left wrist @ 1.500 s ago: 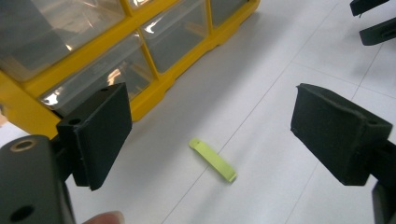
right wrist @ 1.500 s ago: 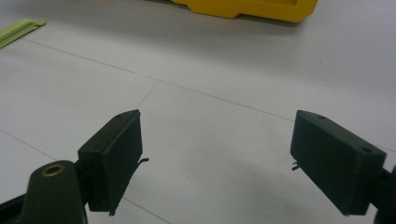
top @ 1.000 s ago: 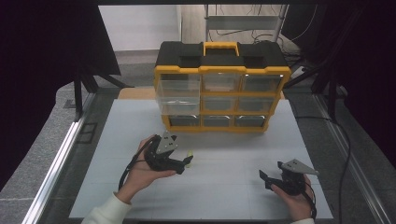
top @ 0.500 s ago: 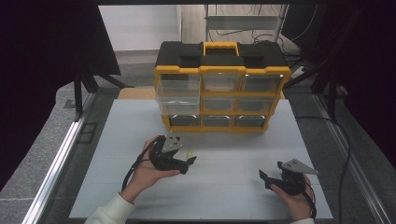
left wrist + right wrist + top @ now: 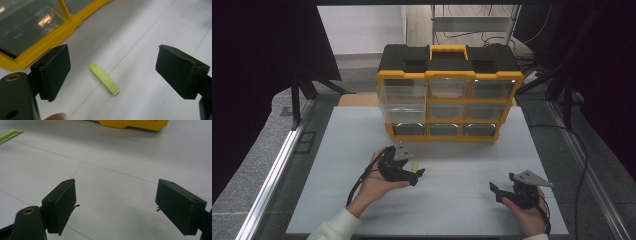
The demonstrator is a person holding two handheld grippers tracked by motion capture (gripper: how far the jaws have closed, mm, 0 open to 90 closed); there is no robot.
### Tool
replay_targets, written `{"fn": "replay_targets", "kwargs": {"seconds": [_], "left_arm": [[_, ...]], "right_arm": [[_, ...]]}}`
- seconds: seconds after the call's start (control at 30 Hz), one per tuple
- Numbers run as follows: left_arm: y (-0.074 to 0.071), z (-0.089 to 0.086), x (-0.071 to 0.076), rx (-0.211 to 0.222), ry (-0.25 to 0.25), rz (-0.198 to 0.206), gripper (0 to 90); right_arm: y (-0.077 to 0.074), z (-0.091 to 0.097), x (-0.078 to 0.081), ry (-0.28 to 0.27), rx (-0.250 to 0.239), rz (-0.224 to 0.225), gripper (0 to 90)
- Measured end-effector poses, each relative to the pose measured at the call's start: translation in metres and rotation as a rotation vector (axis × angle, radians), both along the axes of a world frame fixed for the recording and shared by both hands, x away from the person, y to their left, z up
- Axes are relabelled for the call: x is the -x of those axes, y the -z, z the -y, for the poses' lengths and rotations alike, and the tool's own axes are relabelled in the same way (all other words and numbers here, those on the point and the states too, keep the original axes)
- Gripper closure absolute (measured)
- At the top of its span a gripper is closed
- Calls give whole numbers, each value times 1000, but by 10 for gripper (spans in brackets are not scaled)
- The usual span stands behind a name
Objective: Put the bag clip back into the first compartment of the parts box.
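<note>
A small yellow-green plastic strip [image 5: 103, 78] lies flat on the white table, a short way in front of the organizer. My left gripper [image 5: 112, 67] is open and hovers just over it, with the strip between the two jaws and nearer the left one. From above, the left gripper [image 5: 416, 176] is held in a hand left of centre, and the strip [image 5: 415, 164] peeks out beside its tip. My right gripper [image 5: 496, 192] rests low at the front right, open and holding nothing. In the right gripper view, the right gripper [image 5: 122, 207] faces bare table, with the strip [image 5: 8, 135] far off at the top left.
A yellow and black organizer [image 5: 447, 95] with clear drawers stands at the back centre of the white table [image 5: 472, 160]. Its yellow base shows as the organizer [image 5: 30, 30] close ahead of the left gripper. Metal rails run along the table's left side.
The left gripper has shifted slightly right and tipped down over the strip. The right gripper has stayed put.
</note>
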State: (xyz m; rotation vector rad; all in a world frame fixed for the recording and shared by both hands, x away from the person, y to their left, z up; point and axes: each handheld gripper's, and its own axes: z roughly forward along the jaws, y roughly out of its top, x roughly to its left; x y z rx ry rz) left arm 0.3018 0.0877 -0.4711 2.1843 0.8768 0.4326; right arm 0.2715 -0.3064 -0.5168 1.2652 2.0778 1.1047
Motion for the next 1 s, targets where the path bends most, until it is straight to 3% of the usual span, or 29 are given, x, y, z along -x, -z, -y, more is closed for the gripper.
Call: {"fn": "replay_targets", "kwargs": {"seconds": [0.4,0.77,1.0], "left_arm": [[12,5,-12,-35,-53,-43,149],[21,9,-22,-11,-68,-127,153],[30,12,-27,-41,-83,-170,171]], "right_arm": [[0,-1,0,3,5,1,170],[0,0,0,2,6,3,170],[0,-1,0,1,7,3,171]]}}
